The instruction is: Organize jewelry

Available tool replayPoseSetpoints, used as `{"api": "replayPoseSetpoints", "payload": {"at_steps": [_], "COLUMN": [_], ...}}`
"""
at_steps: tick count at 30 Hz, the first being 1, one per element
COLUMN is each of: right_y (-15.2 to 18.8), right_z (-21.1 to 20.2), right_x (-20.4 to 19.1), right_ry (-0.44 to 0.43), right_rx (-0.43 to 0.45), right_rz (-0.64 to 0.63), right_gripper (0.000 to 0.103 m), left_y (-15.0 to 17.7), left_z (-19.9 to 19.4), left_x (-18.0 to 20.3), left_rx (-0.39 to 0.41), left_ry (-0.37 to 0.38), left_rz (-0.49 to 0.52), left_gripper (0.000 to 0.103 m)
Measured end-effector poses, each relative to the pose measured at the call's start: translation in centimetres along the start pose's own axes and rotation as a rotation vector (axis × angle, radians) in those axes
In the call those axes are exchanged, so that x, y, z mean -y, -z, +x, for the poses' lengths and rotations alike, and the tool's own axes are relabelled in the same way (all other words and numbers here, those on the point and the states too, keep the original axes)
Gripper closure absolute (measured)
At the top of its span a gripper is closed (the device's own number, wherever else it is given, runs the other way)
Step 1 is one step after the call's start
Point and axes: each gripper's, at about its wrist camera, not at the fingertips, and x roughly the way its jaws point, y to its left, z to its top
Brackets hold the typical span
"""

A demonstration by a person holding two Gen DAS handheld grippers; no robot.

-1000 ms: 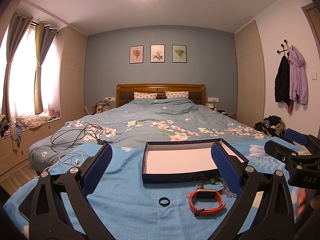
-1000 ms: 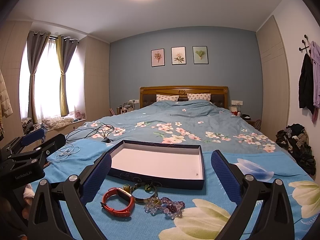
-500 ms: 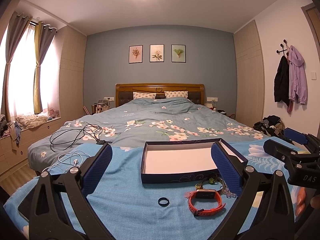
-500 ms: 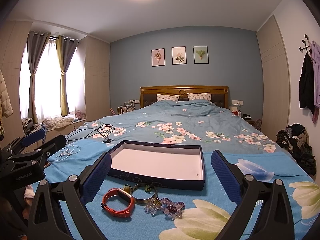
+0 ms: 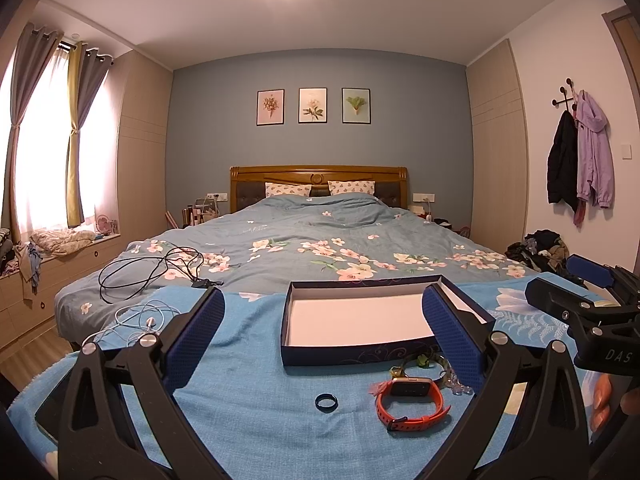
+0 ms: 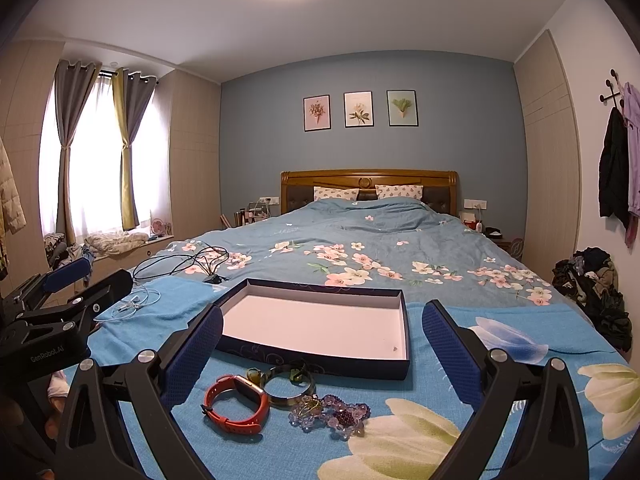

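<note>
The left gripper (image 5: 322, 336) fills the lower part of its own view, its blue-padded fingers (image 5: 196, 334) spread wide with nothing between them. The right gripper (image 6: 322, 348) sits likewise low in its frame, fingers (image 6: 450, 350) wide apart and holding nothing.

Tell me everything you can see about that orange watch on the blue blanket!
The orange watch has a bright orange strap that looks rubbery, with rows of small holes, and a dark rectangular face in a pale case. Its strap is fastened into a loop, and it lies on the blue blanket in front of the box, beside a metal bangle. Nothing grips it.
</note>
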Motion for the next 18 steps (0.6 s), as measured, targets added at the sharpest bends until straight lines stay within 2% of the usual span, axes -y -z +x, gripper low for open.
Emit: {"api": "replayPoseSetpoints", "payload": {"at_steps": [18], "right_y": [0.01], "right_z": [-0.05], "right_x": [-0.10], "right_ry": [-0.003], "right_rx": [-0.011], "right_rz": [0.000], "right_gripper": [0.007], "left_y": [0.19], "left_z": [0.25], "left_x": [-0.16], "left_rx": [-0.011], "left_ry": [0.006], "left_rz": [-0.002], "left_gripper": [0.006]}}
